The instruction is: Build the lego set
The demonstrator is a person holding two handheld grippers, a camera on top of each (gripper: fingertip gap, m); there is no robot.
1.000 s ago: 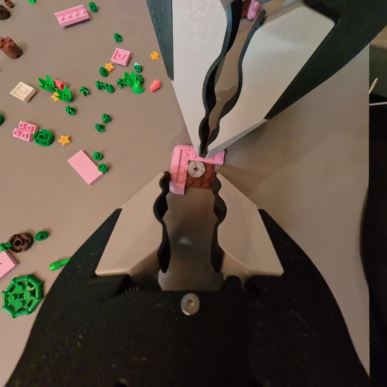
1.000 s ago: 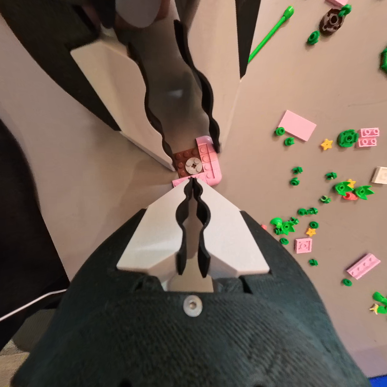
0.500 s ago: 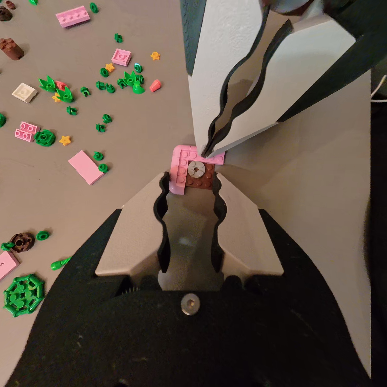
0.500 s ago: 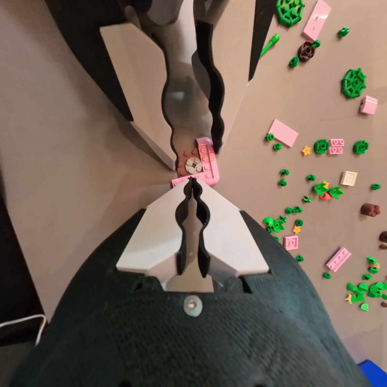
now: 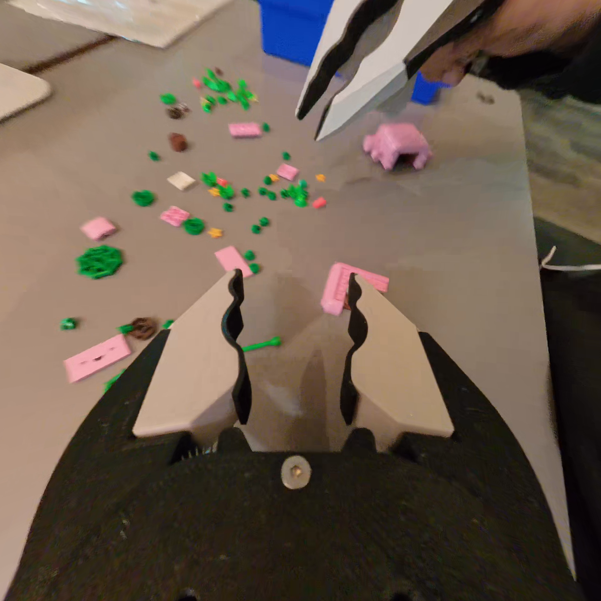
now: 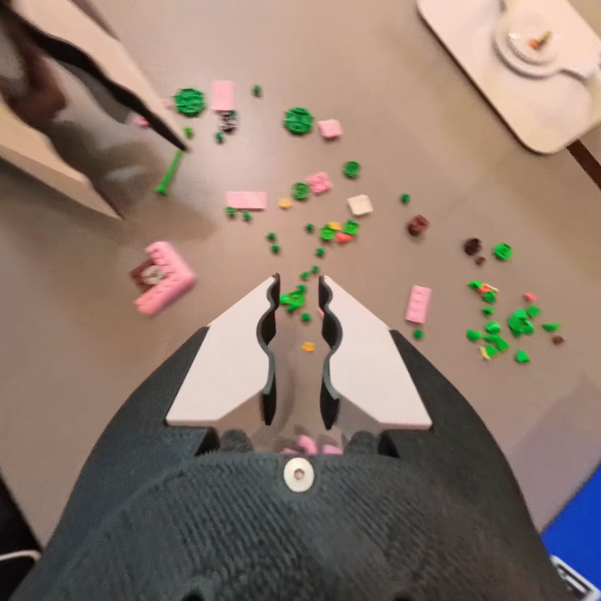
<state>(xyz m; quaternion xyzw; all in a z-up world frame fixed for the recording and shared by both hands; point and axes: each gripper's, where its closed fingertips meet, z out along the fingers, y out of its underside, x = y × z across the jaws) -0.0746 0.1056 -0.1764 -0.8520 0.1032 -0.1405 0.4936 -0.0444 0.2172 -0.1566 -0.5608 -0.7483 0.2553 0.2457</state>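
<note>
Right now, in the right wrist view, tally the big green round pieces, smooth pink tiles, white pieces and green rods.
Big green round pieces: 2
Smooth pink tiles: 2
White pieces: 1
Green rods: 1
Total: 6

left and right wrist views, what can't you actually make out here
- Pink and brown build: left wrist view, the left gripper's right finger covers its brown part; motion blur smears the studs.
- Same build in the right wrist view: blurred, so the grey round piece's detail is lost.
- Small green pieces: blurred and too small to tell shapes.
- Pink block: blurred; its inside is dark.
- Right gripper: something pink at its base, unclear.
</note>
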